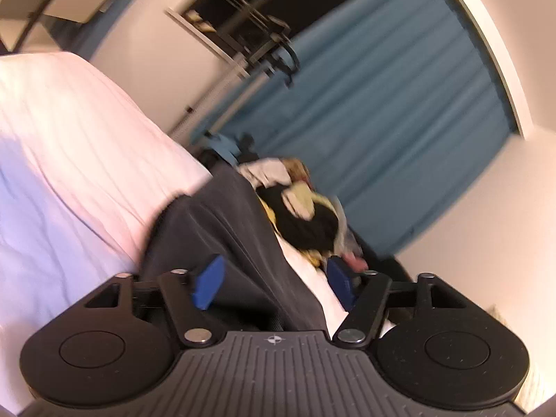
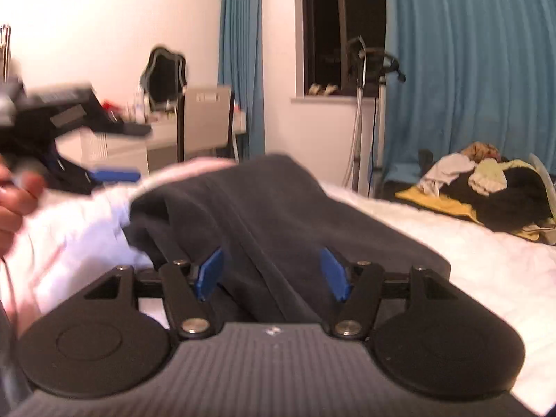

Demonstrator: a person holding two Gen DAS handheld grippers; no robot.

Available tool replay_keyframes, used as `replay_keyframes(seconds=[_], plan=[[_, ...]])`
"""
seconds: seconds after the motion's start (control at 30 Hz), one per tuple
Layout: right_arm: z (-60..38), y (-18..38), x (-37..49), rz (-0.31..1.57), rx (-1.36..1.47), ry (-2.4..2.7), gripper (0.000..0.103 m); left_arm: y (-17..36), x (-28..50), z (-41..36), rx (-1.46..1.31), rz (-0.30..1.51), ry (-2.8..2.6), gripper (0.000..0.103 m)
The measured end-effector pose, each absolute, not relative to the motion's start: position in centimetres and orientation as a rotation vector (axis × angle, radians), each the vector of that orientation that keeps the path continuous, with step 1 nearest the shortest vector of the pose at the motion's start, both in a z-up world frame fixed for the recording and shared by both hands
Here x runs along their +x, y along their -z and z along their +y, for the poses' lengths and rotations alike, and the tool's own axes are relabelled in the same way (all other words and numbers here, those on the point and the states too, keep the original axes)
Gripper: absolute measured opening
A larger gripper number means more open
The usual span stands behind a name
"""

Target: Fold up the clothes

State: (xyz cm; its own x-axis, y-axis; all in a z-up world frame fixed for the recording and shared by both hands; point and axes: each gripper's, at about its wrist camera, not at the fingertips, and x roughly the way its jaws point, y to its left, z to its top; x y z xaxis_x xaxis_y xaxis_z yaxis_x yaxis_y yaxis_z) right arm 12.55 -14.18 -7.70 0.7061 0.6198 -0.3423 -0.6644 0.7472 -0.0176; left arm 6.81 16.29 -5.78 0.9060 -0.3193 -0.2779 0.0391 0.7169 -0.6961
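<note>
Both tongs, left [image 1: 274, 286] and right [image 2: 271, 274], spread apart, dark garment [image 2: 278, 201] running lengthwise away between them on white bed [image 2: 486, 264]

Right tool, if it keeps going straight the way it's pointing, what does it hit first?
Most likely the dark grey garment: it lies on the white bed directly ahead of the right tool, whose blue fingers stand open. Blur leaves the depth uncertain.

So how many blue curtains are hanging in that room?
2 in the right wrist view: a narrow blue curtain left of the dark window, and a wide blue curtain to its right, behind the clothes pile. More may be out of view.
</note>
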Motion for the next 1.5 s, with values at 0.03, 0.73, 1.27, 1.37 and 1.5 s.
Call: replay_keyframes(seconds=[0.03, 0.73, 1.27, 1.37, 1.5], plan=[[-13.7, 8.1, 12.4, 0.328, -0.187, -0.713, 0.063, 6.1, 6.9, 15.7, -0.748, 0.421, 0.222, 0.050], [-9.8, 10.3, 12.3, 0.124, -0.587, -0.599, 0.007, 10.6, 9.7, 16.0, -0.912, 0.398, 0.170, 0.061], [-9.7, 10.5, 10.7, 0.261, -0.661, -0.650, 0.023, 10.9, 6.9, 18.0, -0.997, 0.404, 0.034, 0.003], [-8.9, 12.4, 11.2, 0.311, -0.724, -0.646, 0.024, 12.5, 7.6, 17.8, -0.953, 0.491, -0.051, 0.003], [-8.6, 12.7, 12.3, 0.362, -0.678, -0.662, 0.024, 12.4, 7.9, 17.1, -0.849, 0.510, -0.086, 0.003]])
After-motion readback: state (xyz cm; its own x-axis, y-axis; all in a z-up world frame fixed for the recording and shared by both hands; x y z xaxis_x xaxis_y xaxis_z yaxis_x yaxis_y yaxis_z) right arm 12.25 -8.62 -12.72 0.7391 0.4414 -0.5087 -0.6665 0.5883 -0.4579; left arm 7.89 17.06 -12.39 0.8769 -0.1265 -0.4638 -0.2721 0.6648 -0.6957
